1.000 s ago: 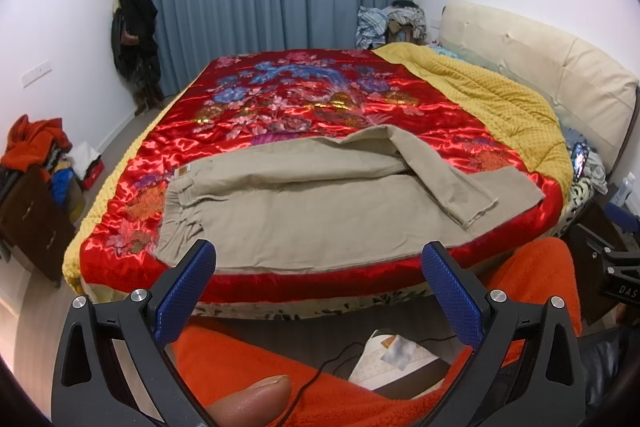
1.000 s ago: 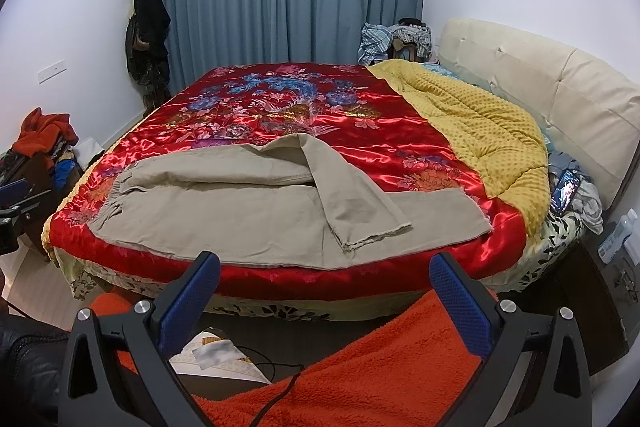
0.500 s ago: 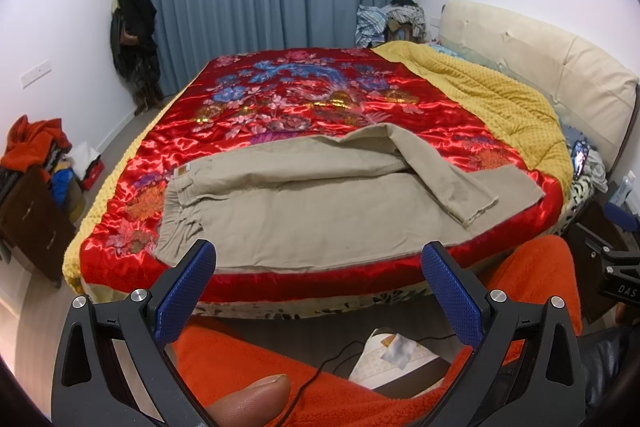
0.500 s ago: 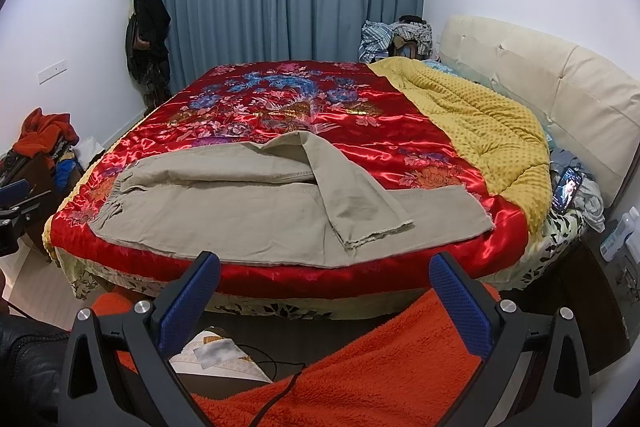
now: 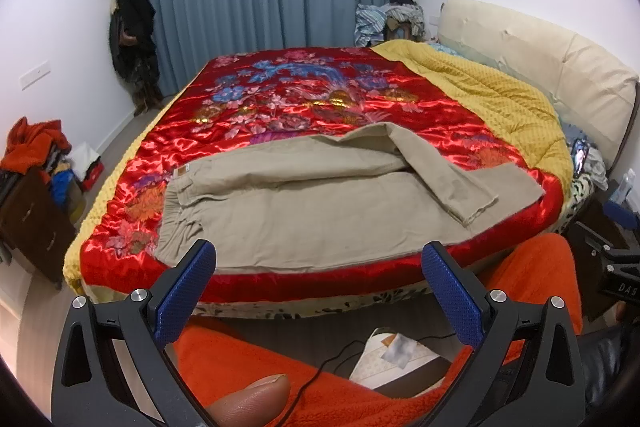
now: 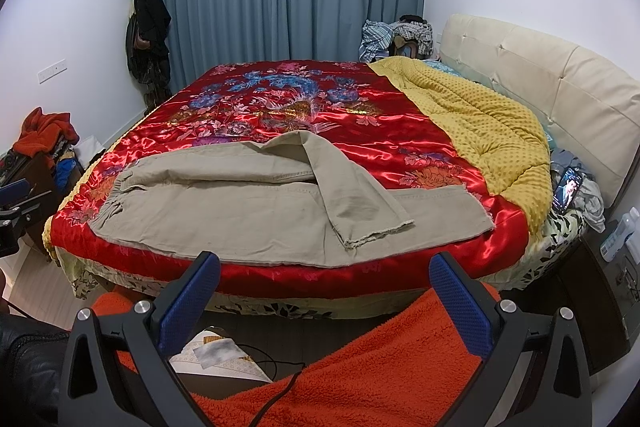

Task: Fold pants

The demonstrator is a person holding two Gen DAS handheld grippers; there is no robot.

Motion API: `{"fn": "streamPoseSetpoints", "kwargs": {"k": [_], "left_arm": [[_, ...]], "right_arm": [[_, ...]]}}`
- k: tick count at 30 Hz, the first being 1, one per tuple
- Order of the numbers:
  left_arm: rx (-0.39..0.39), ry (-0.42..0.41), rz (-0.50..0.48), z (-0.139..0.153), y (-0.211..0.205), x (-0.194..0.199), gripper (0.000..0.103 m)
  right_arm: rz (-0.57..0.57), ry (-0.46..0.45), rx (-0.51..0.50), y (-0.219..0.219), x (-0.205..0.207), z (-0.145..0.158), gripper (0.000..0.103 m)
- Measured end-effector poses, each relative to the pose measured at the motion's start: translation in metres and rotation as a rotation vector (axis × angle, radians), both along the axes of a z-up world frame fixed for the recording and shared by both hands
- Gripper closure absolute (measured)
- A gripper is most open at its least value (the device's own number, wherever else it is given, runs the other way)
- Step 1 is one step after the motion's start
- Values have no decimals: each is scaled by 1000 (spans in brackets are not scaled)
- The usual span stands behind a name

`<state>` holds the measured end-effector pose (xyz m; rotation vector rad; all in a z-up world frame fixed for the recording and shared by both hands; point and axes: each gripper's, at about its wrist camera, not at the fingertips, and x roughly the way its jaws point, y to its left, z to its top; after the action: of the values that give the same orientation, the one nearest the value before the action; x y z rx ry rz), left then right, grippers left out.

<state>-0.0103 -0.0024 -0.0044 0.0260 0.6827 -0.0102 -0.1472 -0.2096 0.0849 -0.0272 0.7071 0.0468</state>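
On the red satin quilt (image 6: 360, 131), near its front edge, lie the khaki pants (image 6: 248, 215), long axis left-right, waistband left, 1 leg flopped crookedly over the other. Folding looks barely begun; next, straighten that leg. Left gripper (image 5: 318, 289) and right gripper (image 6: 324, 297) hover wide, empty.

Khaki pants (image 5: 304, 211) lie flat along the bed's near edge, one leg apparently folded across the other.
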Motion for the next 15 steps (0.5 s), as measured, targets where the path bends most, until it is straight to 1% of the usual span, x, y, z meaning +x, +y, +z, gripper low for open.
{"fn": "streamPoseSetpoints", "kwargs": {"k": [15], "left_arm": [[2,0,0,0,-1,0,0]], "right_arm": [[0,2,1,0,0,0,0]]}}
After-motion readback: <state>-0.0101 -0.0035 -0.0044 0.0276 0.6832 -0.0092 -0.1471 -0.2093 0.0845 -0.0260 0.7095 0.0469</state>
